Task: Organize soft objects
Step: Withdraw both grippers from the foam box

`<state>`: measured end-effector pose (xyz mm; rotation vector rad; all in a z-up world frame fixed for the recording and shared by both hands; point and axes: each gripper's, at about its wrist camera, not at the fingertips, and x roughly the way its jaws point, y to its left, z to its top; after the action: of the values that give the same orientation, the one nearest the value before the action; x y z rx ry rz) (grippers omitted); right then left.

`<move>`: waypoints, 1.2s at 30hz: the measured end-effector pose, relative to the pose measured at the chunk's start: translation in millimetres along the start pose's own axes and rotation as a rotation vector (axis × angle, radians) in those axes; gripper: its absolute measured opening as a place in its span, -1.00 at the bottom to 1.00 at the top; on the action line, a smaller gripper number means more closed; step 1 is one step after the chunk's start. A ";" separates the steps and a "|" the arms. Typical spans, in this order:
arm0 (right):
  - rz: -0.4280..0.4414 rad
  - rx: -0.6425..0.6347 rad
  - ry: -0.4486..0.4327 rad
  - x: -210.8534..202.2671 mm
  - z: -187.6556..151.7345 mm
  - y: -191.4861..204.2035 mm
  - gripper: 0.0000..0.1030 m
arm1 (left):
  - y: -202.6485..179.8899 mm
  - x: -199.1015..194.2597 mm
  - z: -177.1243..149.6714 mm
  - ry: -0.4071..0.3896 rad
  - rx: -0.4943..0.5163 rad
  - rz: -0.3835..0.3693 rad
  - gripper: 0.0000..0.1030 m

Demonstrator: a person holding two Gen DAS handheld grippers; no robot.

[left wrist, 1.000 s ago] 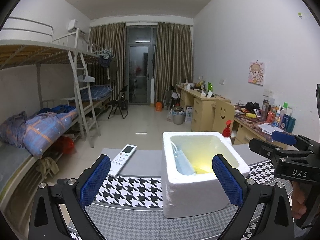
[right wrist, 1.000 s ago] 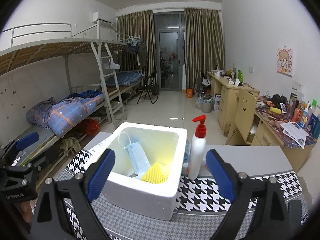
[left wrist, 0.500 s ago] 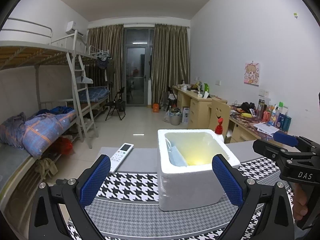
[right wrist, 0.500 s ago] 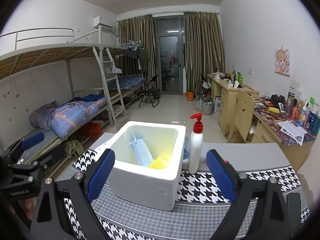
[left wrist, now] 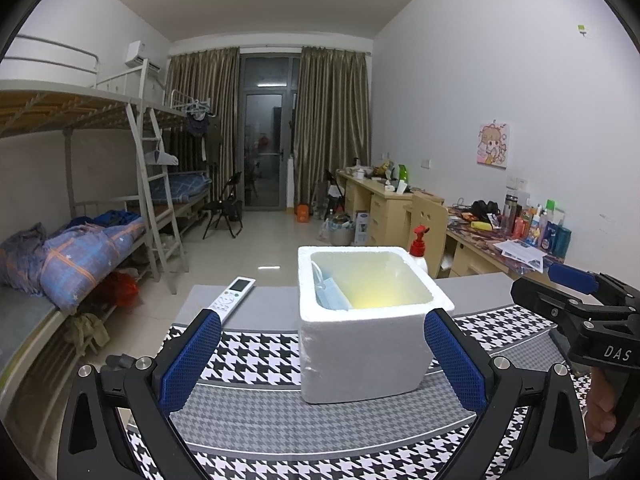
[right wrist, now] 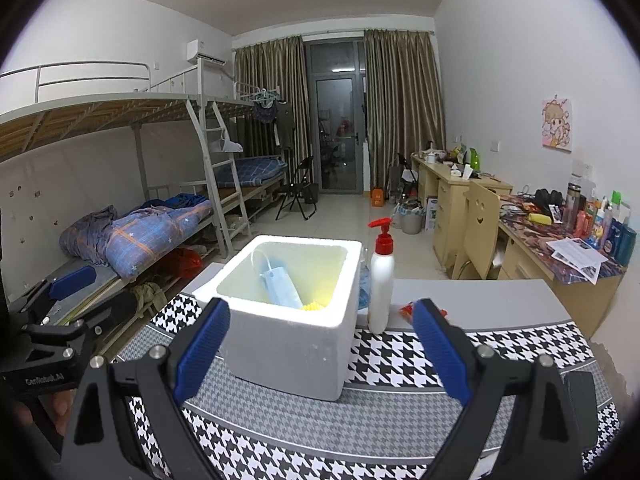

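Right wrist: foam box (right wrist: 292,356) with mask (right wrist: 280,284), sponge (right wrist: 314,306).

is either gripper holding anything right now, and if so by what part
Nothing is held. The left gripper and right gripper both stand open with nothing between their fingers. The face mask lies inside the foam box.

left claw (left wrist: 320,364) open, right claw (right wrist: 320,350) open, both empty

"DAS" on the right gripper (left wrist: 576,280) body
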<state>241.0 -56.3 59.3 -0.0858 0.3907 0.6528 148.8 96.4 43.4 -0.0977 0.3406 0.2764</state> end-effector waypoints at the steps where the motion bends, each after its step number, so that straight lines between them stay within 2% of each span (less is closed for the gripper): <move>1: 0.002 0.003 -0.001 -1.8 -1.4 -1.1 0.85 | -1.1 -1.2 -1.2 0.000 0.001 -0.001 0.98; 16: 0.001 -0.009 -0.031 -20.4 -19.2 -6.5 0.85 | -12.9 -12.4 -16.3 0.005 0.003 -0.035 0.98; 36: -0.021 0.020 -0.033 -37.0 -41.9 -22.8 0.85 | -33.3 -20.9 -32.0 -0.018 0.025 -0.045 0.98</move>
<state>214.3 -104.0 33.7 -0.0604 0.3635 0.6285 129.2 54.8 22.1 -0.0780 0.3233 0.2286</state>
